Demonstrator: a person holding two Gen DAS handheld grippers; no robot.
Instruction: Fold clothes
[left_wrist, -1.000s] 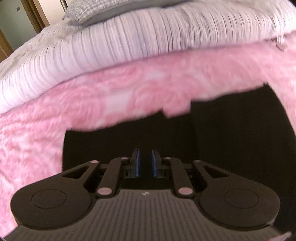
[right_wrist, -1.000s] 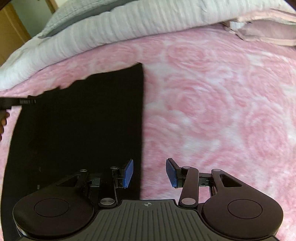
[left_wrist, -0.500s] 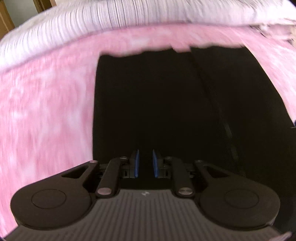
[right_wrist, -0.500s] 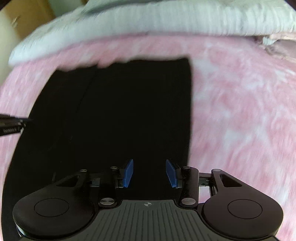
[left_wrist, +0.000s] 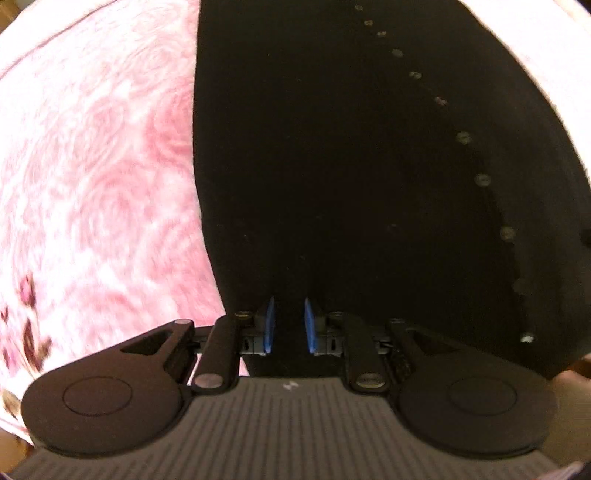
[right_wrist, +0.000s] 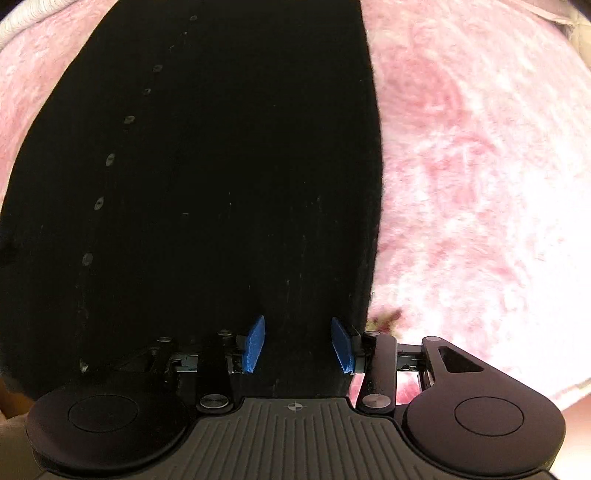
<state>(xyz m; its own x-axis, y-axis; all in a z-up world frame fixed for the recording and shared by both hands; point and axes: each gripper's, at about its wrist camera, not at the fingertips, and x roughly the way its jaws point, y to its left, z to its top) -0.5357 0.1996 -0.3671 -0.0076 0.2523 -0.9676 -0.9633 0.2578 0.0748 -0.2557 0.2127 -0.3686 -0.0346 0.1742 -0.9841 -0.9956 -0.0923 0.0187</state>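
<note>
Both claws hang over the black garment (left_wrist: 351, 166), empty: left claw (left_wrist: 287, 325) narrowly parted, right claw (right_wrist: 298, 343) half open. Risk: pinching the pink blanket (right_wrist: 480, 184) with the hem.

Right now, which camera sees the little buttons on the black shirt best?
The left wrist view: the row of buttons curves down the black shirt, pale and fairly distinct. The right wrist view shows the same buttons dimmer, along the shirt's left part.

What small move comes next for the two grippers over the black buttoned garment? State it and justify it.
Probably lower both grippers onto the near hem and pinch it. The black buttoned garment lies flat on the pink fleece blanket; the left gripper and right gripper hang above it with nothing between their blue pads.
</note>
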